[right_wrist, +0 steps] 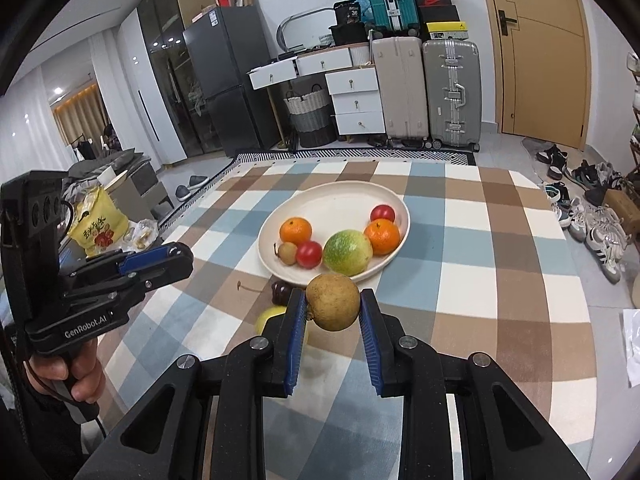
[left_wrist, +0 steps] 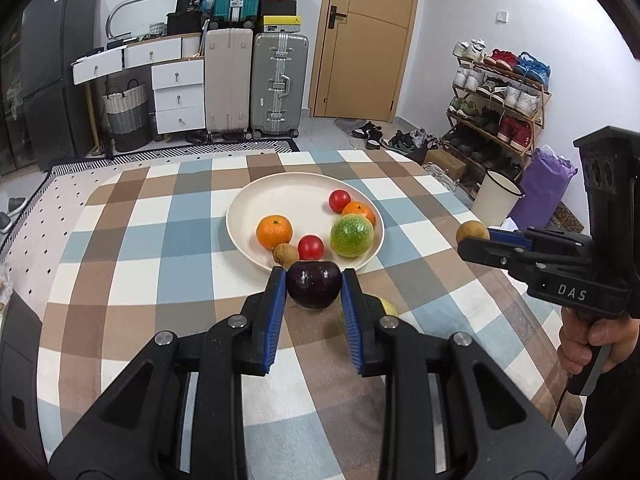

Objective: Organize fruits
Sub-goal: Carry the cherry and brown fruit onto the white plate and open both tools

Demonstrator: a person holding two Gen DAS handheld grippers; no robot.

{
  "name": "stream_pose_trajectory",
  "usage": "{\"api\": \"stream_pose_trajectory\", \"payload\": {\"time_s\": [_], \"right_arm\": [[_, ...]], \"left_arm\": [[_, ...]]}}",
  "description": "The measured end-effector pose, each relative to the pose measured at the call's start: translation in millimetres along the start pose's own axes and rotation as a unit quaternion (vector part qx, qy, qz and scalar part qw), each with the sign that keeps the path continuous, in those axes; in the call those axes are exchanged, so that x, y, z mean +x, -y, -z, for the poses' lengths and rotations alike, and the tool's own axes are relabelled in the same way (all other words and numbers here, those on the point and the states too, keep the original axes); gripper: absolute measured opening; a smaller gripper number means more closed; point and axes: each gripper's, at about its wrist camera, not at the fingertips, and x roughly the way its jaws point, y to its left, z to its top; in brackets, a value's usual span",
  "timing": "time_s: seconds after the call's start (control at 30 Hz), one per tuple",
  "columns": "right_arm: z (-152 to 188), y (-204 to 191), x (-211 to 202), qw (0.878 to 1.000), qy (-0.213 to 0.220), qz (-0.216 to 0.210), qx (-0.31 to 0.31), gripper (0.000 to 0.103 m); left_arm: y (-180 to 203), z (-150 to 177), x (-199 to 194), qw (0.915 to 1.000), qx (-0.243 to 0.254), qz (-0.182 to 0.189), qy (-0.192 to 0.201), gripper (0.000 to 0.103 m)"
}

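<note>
A dark purple plum is clamped between the blue pads of the left gripper, its underside hidden. A tan, rough-skinned longan is pinched at the tips of the right gripper. Beyond both sets of fingers stands the cream plate of fruit. A yellow fruit is largely concealed behind the fingers.

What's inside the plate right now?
In the plate: two oranges, two tomatoes, a green fruit, a small brown fruit. The held brown fruit hides the near rim.
</note>
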Motion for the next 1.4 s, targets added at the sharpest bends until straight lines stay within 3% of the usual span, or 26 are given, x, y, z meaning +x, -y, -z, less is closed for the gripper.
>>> {"api": "stream_pose_trajectory", "payload": {"time_s": [0.83, 1.4], "right_arm": [[-64, 8, 77, 1.0, -0.01, -0.009, 0.005, 0.027], [-76, 19, 137, 0.999, -0.037, -0.012, 0.018, 0.027]], "left_arm": [[-43, -56, 93, 0.9998, -0.013, -0.014, 0.003, 0.025], [-54, -68, 160, 0.9993, -0.012, -0.013, -0.032, 0.025]]}}
